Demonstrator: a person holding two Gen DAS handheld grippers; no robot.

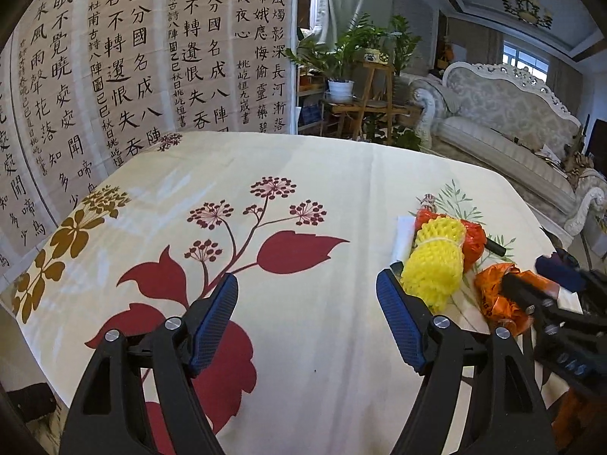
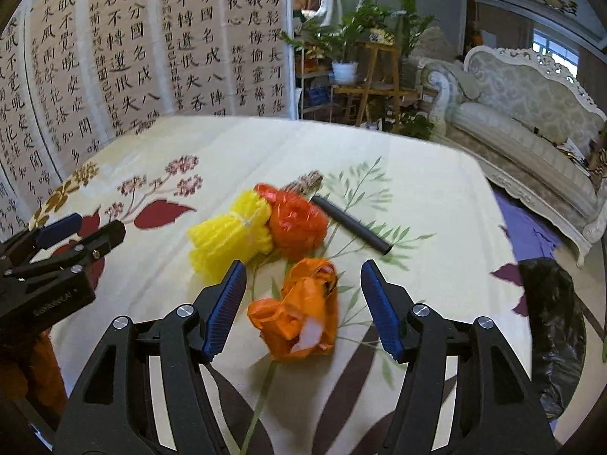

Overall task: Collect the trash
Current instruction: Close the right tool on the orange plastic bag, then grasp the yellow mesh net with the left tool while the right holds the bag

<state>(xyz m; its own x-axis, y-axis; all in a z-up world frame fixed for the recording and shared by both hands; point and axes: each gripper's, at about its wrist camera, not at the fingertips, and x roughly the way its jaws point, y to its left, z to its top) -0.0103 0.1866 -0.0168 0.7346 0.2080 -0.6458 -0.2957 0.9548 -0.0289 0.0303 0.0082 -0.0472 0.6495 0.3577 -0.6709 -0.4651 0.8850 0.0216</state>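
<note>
Trash lies on the flowered tablecloth [image 2: 436, 189]. A crumpled orange wrapper [image 2: 299, 311] sits between the fingers of my right gripper [image 2: 303, 267], which is open with its pads clear of it on both sides. Beyond it lie a yellow foam net [image 2: 227, 235], a red crumpled bag [image 2: 297, 223] and a black tube [image 2: 353, 223]. My left gripper [image 1: 306, 276] is open and holds nothing. It hovers over bare cloth, left of the yellow foam net [image 1: 436, 261]. The right gripper [image 1: 538, 280] shows at the orange wrapper [image 1: 493, 299].
A black trash bag [image 2: 550, 322] hangs off the table's right edge. A white paper [image 1: 404, 235] lies under the foam net. A calligraphy screen [image 1: 151, 57] stands behind the table. Plants [image 1: 353, 53] and a sofa [image 1: 504, 125] are at the back right.
</note>
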